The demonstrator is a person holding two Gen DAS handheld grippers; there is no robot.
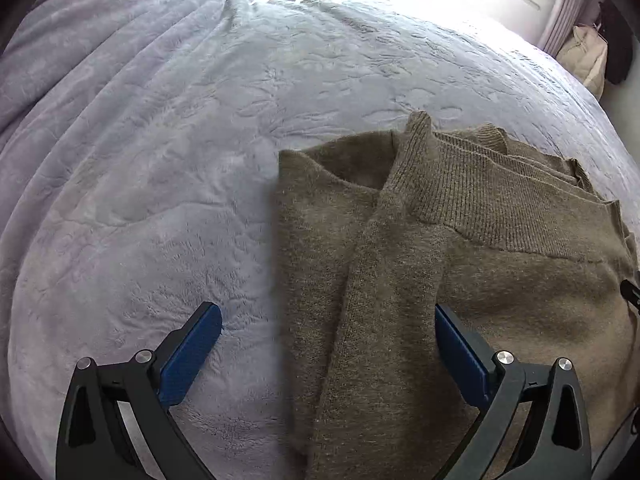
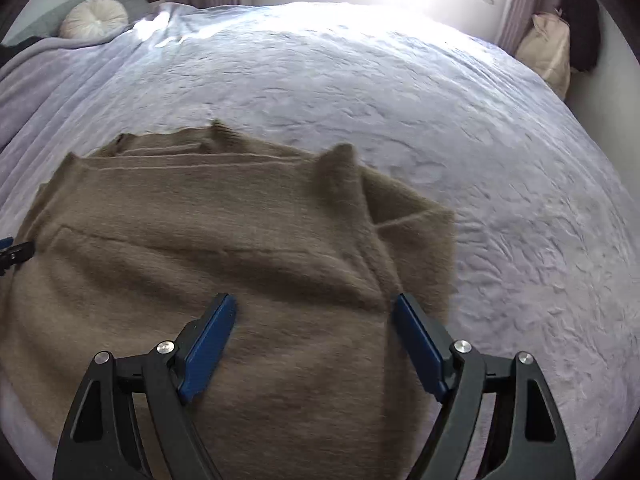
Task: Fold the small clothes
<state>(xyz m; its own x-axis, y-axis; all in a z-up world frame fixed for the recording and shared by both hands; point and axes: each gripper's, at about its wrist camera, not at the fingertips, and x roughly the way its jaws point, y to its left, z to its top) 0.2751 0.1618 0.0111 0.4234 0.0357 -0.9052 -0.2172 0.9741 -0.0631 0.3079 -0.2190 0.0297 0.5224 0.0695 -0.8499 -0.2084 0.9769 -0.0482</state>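
Note:
A brown knitted sweater (image 1: pixel 460 248) lies partly folded on the lilac bedspread (image 1: pixel 160 160), with a sleeve laid across its body and the ribbed hem at the far side. My left gripper (image 1: pixel 328 312) is open and empty, astride the sweater's left edge. In the right wrist view the sweater (image 2: pixel 200 240) fills the lower left. My right gripper (image 2: pixel 314 304) is open and empty above the sweater's right part. The tip of the left gripper shows at that view's left edge (image 2: pixel 14 254).
The bedspread (image 2: pixel 480 160) stretches far and right of the sweater. A round white cushion (image 2: pixel 94 16) lies at the head end. A cream bag (image 2: pixel 546 48) and dark clothing (image 2: pixel 580 28) stand by the wall beyond the bed. A window sits behind.

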